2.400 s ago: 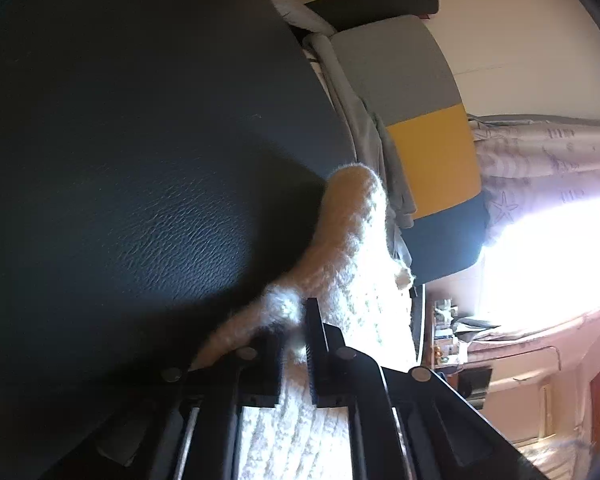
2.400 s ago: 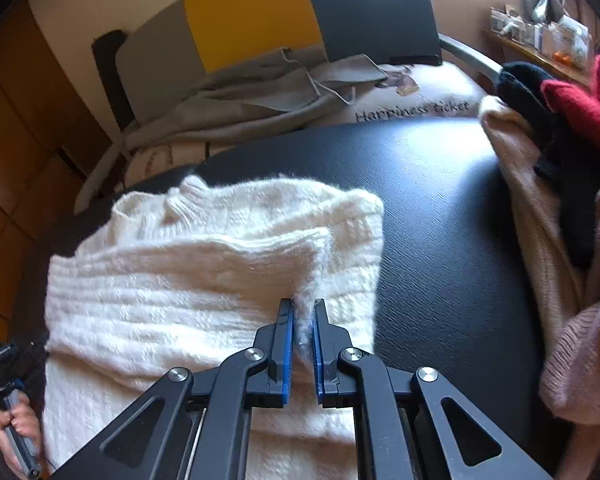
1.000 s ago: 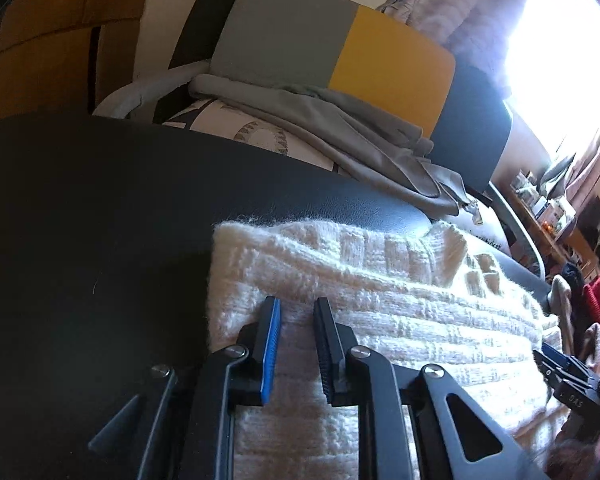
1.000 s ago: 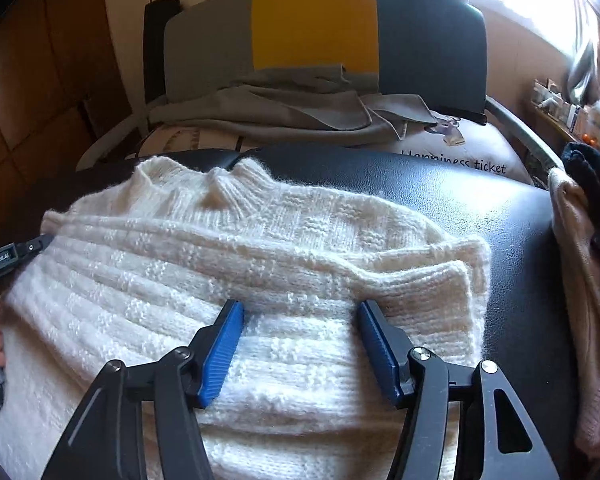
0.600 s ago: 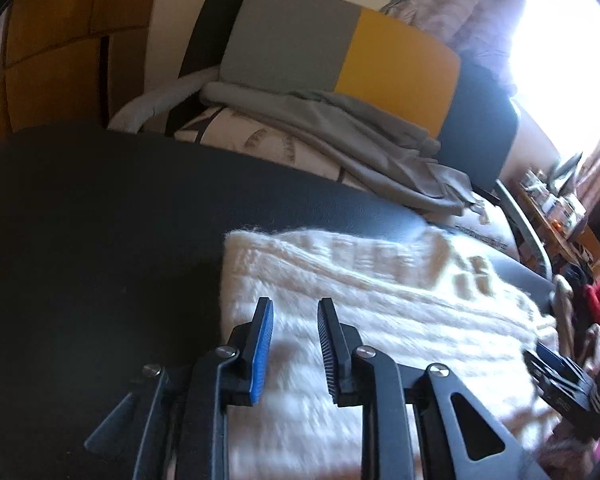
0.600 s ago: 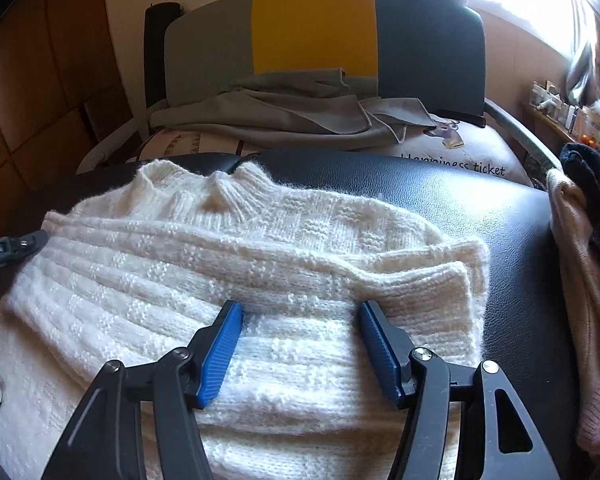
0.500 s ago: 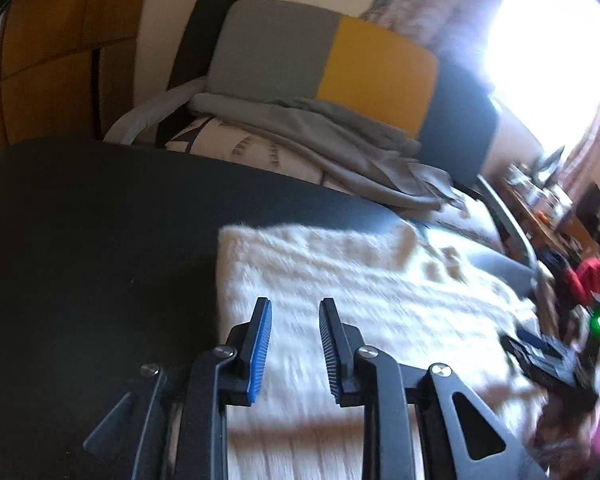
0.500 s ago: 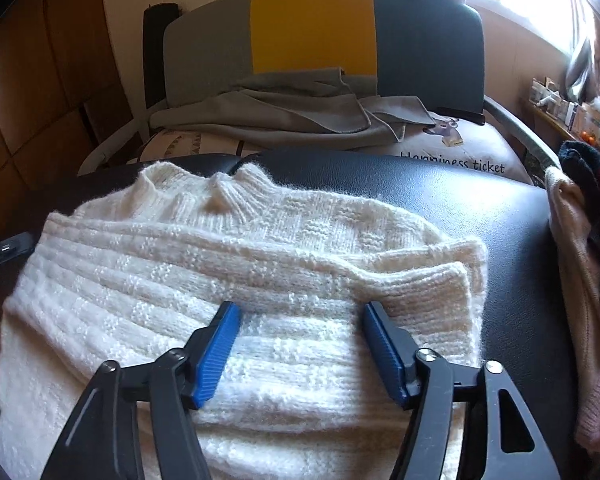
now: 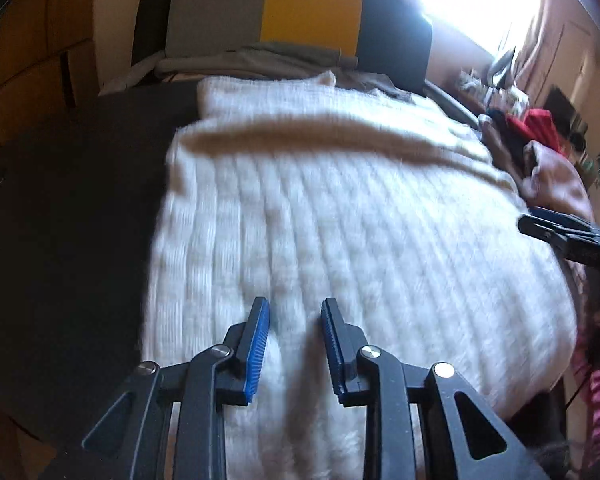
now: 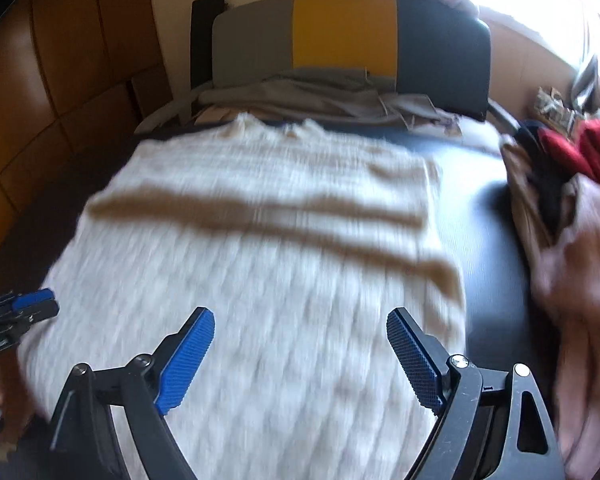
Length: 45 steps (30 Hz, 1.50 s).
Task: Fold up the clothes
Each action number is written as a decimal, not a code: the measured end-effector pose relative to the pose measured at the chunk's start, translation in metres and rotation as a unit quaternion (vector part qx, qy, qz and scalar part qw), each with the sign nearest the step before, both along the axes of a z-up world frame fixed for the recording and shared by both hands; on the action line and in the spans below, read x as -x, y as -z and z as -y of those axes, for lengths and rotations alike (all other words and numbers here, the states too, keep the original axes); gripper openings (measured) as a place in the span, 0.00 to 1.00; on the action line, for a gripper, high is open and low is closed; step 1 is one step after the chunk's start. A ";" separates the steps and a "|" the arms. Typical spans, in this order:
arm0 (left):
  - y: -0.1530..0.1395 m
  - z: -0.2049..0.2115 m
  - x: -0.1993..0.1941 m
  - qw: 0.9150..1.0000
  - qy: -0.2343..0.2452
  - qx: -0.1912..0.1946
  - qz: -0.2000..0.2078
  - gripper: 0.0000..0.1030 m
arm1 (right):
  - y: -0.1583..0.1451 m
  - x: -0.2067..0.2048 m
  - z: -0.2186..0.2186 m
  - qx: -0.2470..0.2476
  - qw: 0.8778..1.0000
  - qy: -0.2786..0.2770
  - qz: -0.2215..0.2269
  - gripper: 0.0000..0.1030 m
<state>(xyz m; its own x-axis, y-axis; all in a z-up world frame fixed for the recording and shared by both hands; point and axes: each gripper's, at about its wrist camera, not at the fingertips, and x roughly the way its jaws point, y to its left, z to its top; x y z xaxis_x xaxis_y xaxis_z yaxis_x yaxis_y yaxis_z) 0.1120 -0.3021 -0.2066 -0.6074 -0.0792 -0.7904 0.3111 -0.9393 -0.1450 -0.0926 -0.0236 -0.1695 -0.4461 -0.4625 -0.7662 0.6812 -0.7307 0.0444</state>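
Left wrist view: the left tongs (image 9: 292, 344) stand slightly parted, gripping nothing, over the near edge of the white ribbed knit sweater (image 9: 340, 216) spread across the black leather bench (image 9: 72, 216).

Right wrist view: the right tongs (image 10: 300, 356) gape wide and empty above the sweater's near half; mixed clothes (image 10: 572, 200) pile at the bench's right edge.

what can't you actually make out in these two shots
- White sweater: knit pattern smeared by motion blur in both wrist views.
- Sweater's near hem: cut off by the bottom edge, behind the left gripper and right gripper.
- Shelf clutter: too small, washed out by window glare.
- Clothes pile: blurred and cropped at right.
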 end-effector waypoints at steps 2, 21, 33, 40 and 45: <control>0.002 0.003 0.004 1.000 0.004 0.007 -0.002 0.26 | 0.017 -0.014 -0.011 -0.030 1.000 0.004 0.000 0.89; -0.016 0.015 -0.039 1.000 0.014 -0.008 -0.013 0.30 | 0.022 -0.026 -0.045 0.034 0.998 0.029 0.054 1.00; -0.001 0.055 -0.124 0.993 -0.041 -0.109 -0.026 0.40 | 0.034 -0.061 -0.169 0.193 0.956 0.068 0.210 0.59; 0.006 0.052 -0.127 0.989 -0.006 -0.139 -0.046 0.46 | 0.043 -0.064 -0.144 0.234 0.940 0.010 0.247 0.59; 0.006 0.042 -0.123 0.991 0.019 -0.128 -0.038 0.47 | 0.053 -0.062 -0.144 0.270 0.919 0.000 0.287 0.59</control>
<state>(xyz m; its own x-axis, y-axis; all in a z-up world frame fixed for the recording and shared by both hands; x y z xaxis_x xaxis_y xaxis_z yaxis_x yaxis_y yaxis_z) 0.2350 -0.3445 -0.2121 -0.6647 0.1422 -0.7335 0.2559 -0.8790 -0.4023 -0.0309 0.1204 -0.2225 -0.0400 -0.8441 -0.5347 0.4329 -0.4970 0.7521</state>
